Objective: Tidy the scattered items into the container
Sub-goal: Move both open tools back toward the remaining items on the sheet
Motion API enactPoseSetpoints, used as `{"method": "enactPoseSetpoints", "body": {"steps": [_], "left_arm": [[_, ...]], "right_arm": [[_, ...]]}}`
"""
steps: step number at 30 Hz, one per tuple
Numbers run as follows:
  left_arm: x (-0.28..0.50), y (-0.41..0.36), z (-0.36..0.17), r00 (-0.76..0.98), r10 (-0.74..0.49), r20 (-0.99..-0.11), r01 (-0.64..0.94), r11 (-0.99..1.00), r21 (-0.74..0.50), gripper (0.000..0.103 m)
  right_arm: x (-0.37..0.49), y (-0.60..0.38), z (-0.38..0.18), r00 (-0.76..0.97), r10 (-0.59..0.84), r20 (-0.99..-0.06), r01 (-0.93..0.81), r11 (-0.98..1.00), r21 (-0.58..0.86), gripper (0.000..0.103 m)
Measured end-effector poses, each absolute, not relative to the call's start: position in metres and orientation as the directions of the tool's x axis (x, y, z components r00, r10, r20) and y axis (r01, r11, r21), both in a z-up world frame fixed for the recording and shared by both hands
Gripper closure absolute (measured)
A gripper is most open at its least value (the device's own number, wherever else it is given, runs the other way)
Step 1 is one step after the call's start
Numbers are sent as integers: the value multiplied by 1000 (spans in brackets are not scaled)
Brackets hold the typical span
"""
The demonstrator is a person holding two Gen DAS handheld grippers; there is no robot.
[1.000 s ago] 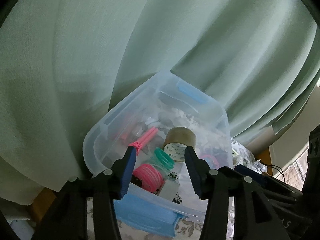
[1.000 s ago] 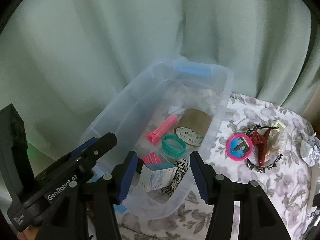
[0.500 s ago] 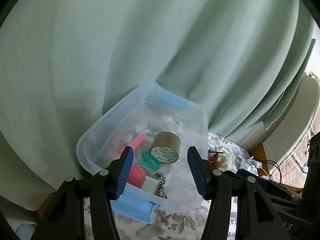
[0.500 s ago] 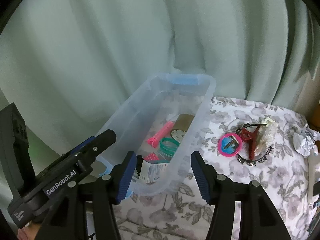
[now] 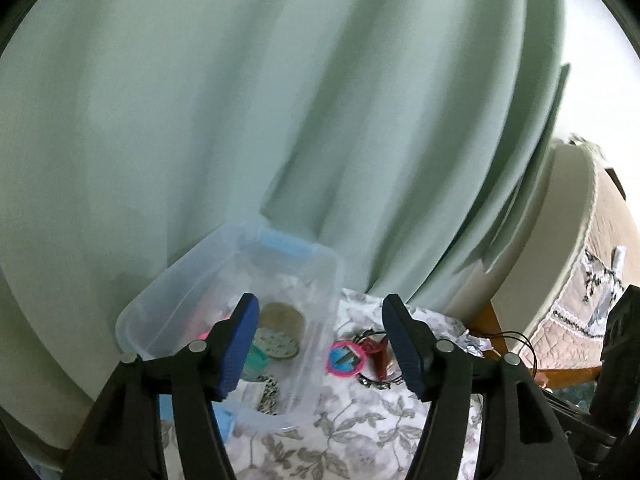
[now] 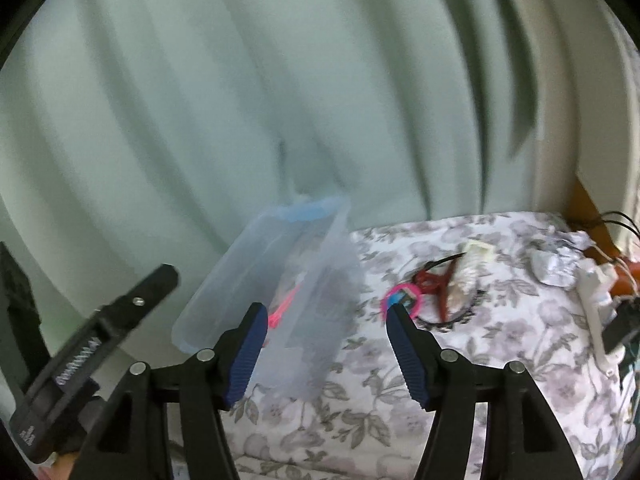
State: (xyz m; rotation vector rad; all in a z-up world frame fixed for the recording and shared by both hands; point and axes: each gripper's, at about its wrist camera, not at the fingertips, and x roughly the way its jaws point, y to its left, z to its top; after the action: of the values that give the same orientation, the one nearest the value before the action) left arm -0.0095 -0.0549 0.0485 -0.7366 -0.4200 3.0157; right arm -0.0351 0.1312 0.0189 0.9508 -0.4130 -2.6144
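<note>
On the floral cloth (image 6: 500,320), a clear container (image 5: 320,304) is seen ahead of the left gripper (image 5: 318,340), whose jaws are spread and empty. Beyond the right gripper (image 6: 324,340), likewise spread, a pink round item (image 6: 402,298) lies just past its right fingertip.

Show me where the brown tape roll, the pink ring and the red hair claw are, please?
brown tape roll (image 5: 281,332), left wrist view, on its flat face.
pink ring (image 5: 346,360), left wrist view, on its middle.
red hair claw (image 6: 434,285), right wrist view, on its body.

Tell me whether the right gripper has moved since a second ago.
Yes. The right gripper has pulled back and swung right: the clear plastic bin looks smaller and sits further left.
</note>
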Motion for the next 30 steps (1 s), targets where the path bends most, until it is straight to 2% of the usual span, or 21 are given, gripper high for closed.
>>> {"method": "enactPoseSetpoints", "body": {"steps": [4, 10, 16, 30], "left_arm": [[-11, -26, 49, -877, 80, -473, 6, -984, -177, 37], [-17, 10, 44, -855, 100, -509, -48, -992, -115, 37], [-24, 38, 34, -818, 149, -556, -110, -989, -103, 37], [-52, 57, -8, -748, 171, -642, -108, -985, -137, 37]], "right_arm": [[-30, 158, 15, -749, -369, -550, 153, -904, 398, 36], [-26, 202, 2, -768, -312, -560, 61, -905, 420, 36], [-26, 238, -13, -782, -293, -550, -25, -867, 498, 36], [-31, 271, -29, -807, -184, -561, -114, -884, 453, 36]]}}
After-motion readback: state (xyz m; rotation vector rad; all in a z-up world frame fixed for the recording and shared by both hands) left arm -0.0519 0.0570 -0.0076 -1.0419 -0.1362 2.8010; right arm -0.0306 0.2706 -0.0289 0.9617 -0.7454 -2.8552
